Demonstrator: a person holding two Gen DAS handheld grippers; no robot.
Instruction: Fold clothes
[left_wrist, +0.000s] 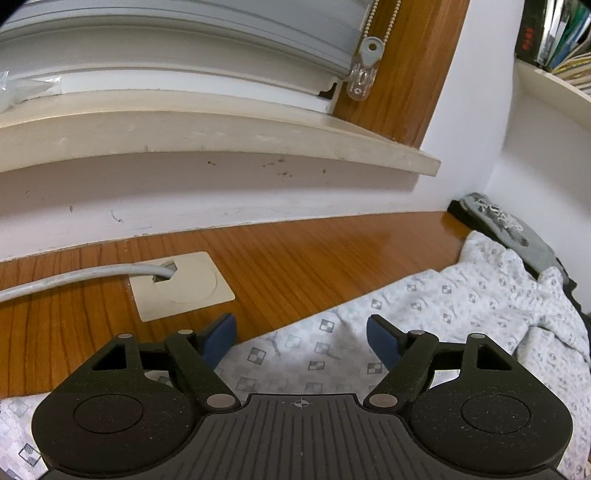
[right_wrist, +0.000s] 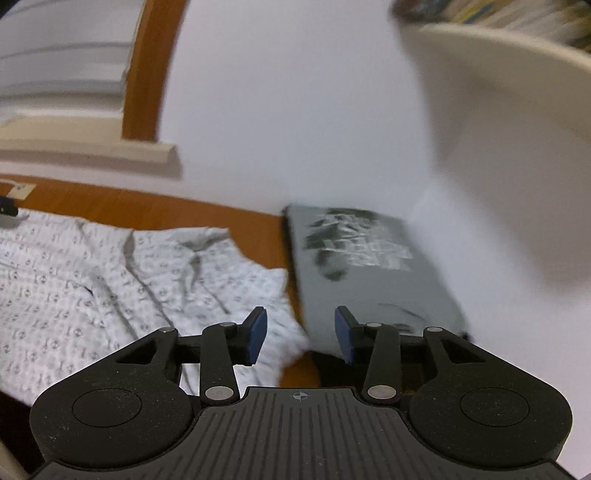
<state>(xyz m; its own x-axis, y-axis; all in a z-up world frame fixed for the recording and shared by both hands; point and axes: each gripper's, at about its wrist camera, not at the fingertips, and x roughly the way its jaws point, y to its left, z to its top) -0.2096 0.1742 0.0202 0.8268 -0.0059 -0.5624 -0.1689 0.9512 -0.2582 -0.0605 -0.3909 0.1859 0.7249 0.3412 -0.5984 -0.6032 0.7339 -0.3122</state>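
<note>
A: What is seen at the left gripper (left_wrist: 301, 341)?

B: Its jaws are spread wide; nothing is gripped between the blue pads (left_wrist: 221, 338); the patterned white shirt (left_wrist: 424, 314) is seen below and between them, spread over the wooden desk (left_wrist: 295, 258); whether the pads rest on the cloth cannot be told.

A: And the right gripper (right_wrist: 300, 334)?

B: Its jaws are held partly apart and nothing is clamped; a corner of the same shirt (right_wrist: 110, 280) is seen under the left pad, with bare wood just beyond it; the picture is blurred, so contact cannot be judged.

A: Where is the rest of the clothing found?

B: A folded grey garment with a dark print (right_wrist: 369, 266) is laid against the white wall (right_wrist: 295, 110) at the desk's far corner, just beside the shirt's edge; in the left view it (left_wrist: 509, 229) is partly covered by the shirt's crumpled end.

A: What else is shown on the desk?

B: A cream cable plate (left_wrist: 184, 286) is set into the wood ahead of the left gripper; a grey cable (left_wrist: 74, 278) is fed into its opening; a windowsill (left_wrist: 221, 140) is seen above, and a shelf of books (left_wrist: 554, 33) at the upper right.
</note>
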